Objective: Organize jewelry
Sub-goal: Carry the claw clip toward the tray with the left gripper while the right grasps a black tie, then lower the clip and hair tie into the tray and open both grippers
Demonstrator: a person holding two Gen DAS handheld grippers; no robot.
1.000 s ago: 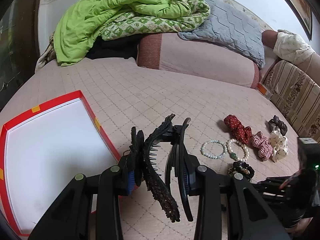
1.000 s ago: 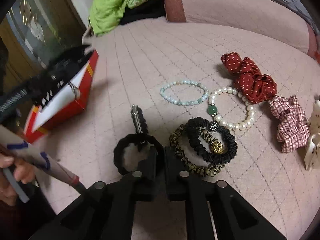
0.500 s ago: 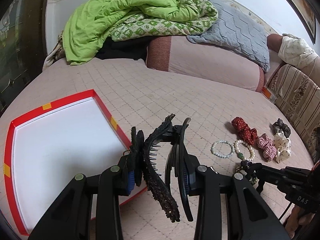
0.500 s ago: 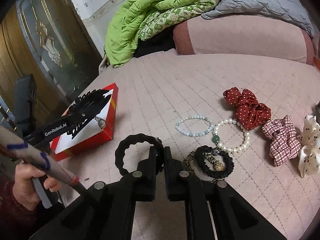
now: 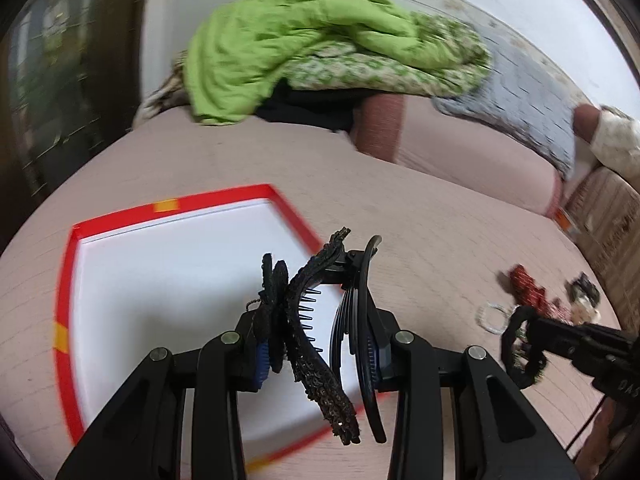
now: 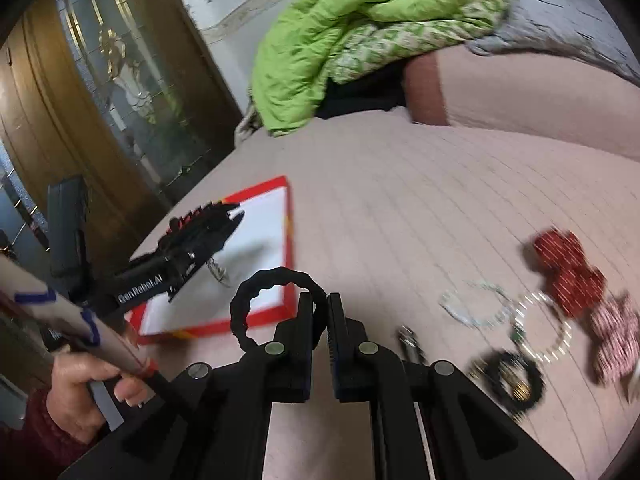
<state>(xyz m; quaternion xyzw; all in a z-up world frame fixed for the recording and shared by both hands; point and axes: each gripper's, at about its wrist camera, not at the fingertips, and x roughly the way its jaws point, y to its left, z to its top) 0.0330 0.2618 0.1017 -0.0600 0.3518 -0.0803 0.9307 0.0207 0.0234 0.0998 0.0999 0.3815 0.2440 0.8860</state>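
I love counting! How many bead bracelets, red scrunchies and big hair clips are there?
Bead bracelets: 2
Red scrunchies: 2
Big hair clips: 1
Total: 5

both wrist views low over the bed [image 5: 400, 216], sharing red box [image 6: 286, 216]

green quilt [image 5: 304, 44] | grey blanket [image 5: 532, 92] | pink bedspread [image 6: 400, 200] | wooden door [image 6: 80, 92]

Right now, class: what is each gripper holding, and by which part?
Left gripper clamps the black hair claw clip across its toothed middle. Right gripper pinches the black hair tie by its near edge.
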